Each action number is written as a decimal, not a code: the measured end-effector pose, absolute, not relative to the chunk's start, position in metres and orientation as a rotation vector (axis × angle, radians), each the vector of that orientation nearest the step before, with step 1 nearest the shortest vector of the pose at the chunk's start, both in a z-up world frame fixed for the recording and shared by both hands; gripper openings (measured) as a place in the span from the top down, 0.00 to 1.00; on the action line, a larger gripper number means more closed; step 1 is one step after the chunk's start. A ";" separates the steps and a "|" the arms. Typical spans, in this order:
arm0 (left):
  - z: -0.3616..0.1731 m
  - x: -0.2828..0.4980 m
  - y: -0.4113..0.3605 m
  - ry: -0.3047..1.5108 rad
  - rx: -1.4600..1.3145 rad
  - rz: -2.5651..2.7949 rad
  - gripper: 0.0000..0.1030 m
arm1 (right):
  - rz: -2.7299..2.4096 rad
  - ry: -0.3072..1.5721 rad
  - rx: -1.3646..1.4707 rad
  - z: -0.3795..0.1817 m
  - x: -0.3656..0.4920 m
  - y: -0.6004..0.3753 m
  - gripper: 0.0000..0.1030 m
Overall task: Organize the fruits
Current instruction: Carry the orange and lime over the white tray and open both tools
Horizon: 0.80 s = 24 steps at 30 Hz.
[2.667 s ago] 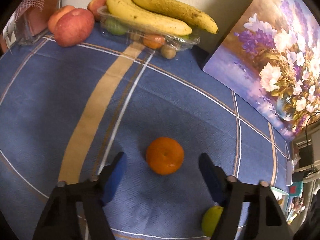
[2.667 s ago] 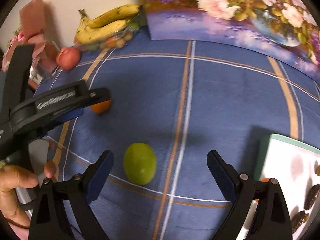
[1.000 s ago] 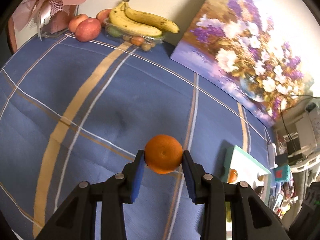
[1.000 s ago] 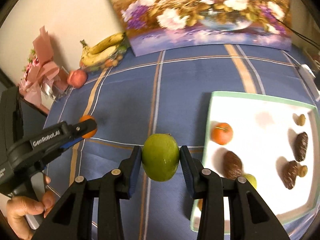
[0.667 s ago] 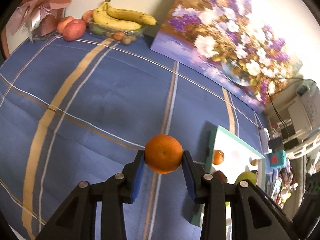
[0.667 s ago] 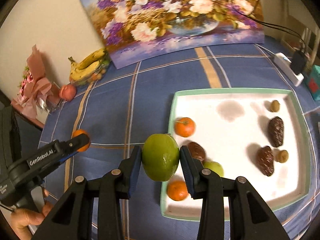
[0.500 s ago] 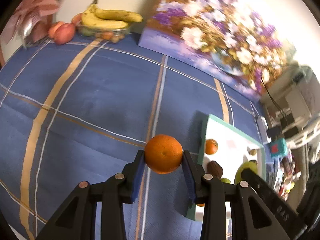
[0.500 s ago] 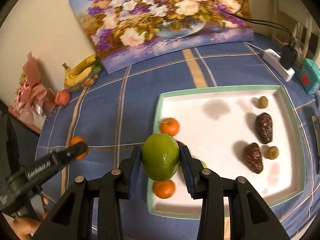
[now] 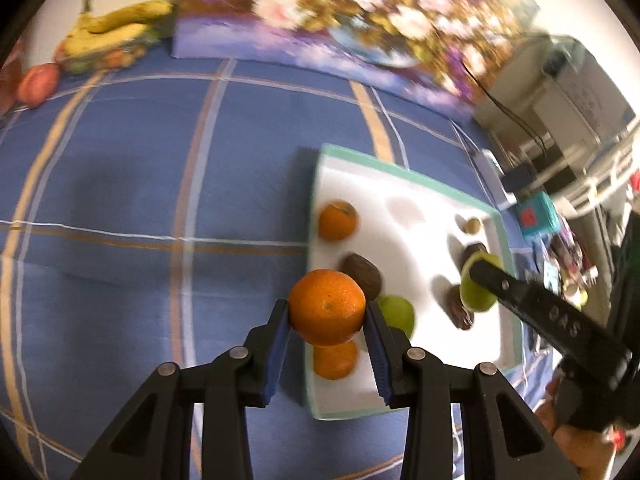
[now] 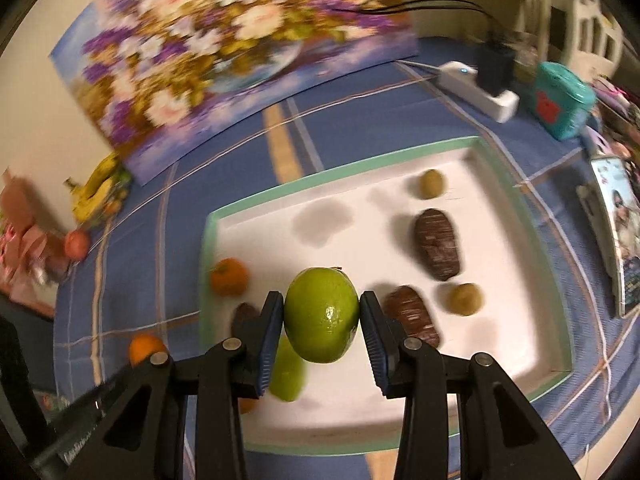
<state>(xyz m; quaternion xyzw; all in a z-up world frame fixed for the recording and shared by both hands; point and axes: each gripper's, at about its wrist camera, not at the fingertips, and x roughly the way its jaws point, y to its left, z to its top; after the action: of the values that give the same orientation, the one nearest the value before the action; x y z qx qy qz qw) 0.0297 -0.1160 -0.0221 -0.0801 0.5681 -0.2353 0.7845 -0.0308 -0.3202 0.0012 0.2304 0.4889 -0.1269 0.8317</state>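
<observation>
My left gripper (image 9: 327,314) is shut on an orange (image 9: 327,307), held in the air above the left rim of the white tray (image 9: 404,200) with its green edge. My right gripper (image 10: 322,318) is shut on a green lime (image 10: 321,314), held over the middle of the same tray (image 10: 360,172). In the left wrist view the right gripper (image 9: 478,286) with its lime hangs above the tray's right side. On the tray lie two small oranges (image 9: 337,220), a green fruit (image 9: 396,312), several dark brown fruits (image 10: 436,244) and small yellowish ones (image 10: 431,184).
Bananas (image 9: 116,24) on a clear punnet and red apples (image 9: 38,84) sit at the far left of the blue plaid cloth (image 9: 140,184). A flower painting (image 10: 224,48) leans on the wall. A white power strip (image 10: 476,88) and teal box (image 10: 562,100) lie right of the tray.
Both grippers have carried their fruit to the right across the cloth. The orange now hangs over the tray's left rim and the lime over its middle. Both grips are unchanged.
</observation>
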 end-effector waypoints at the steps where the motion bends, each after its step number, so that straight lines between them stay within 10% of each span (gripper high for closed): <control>1: -0.024 0.028 -0.122 1.235 -0.167 -0.522 0.62 | -0.277 1.037 0.496 0.000 -0.032 -0.324 0.60; 24: -0.050 0.030 -0.151 1.298 -0.139 -0.566 0.61 | -0.271 1.049 0.443 -0.022 -0.013 -0.340 0.60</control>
<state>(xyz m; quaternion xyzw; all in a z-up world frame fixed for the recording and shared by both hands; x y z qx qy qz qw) 0.0301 -0.1512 -0.0498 -0.0636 0.5957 -0.2596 0.7574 -0.0135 -0.3395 -0.0219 0.2090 0.4952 -0.1277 0.8335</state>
